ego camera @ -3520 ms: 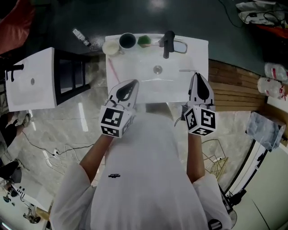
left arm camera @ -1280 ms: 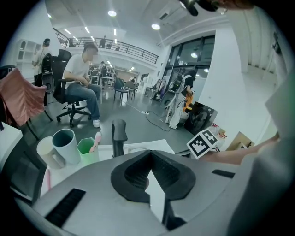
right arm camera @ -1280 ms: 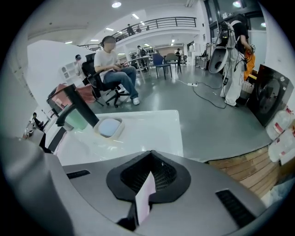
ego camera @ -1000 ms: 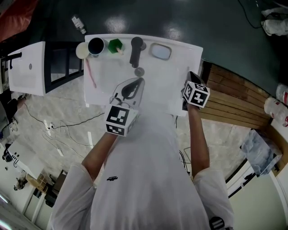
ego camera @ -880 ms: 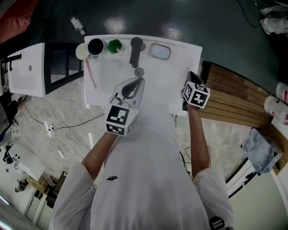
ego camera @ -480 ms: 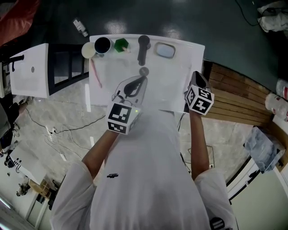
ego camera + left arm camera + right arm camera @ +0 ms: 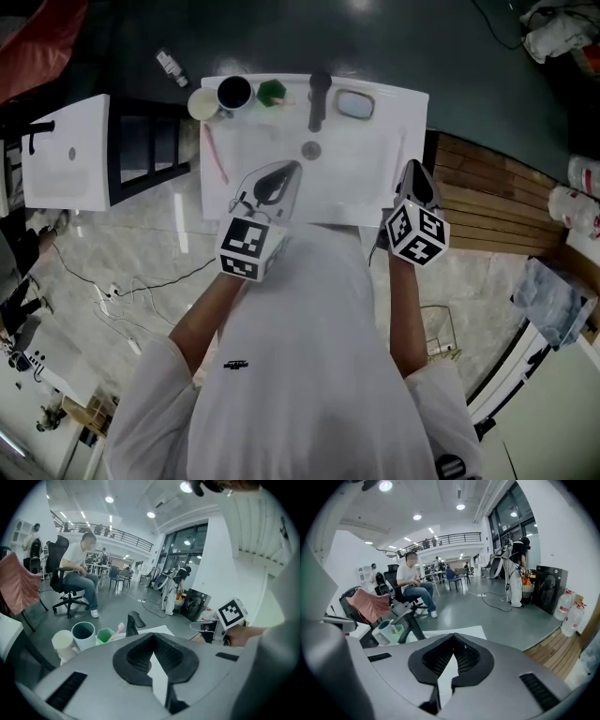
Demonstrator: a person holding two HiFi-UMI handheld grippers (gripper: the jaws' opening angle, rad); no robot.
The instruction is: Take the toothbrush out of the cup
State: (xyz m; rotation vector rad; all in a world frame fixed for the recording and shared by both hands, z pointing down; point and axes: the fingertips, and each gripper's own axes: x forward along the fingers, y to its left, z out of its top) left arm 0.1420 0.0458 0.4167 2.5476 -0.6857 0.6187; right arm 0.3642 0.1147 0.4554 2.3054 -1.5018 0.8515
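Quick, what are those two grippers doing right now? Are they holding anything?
Left gripper: closed, holding nothing.
Right gripper: closed, holding nothing.

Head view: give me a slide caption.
Above a white sink, the left gripper and right gripper hover, cups beside the faucet.

White short-sleeve tee w/ small black chest logo; grey left gripper & right gripper, black pads, b/w marker cubes
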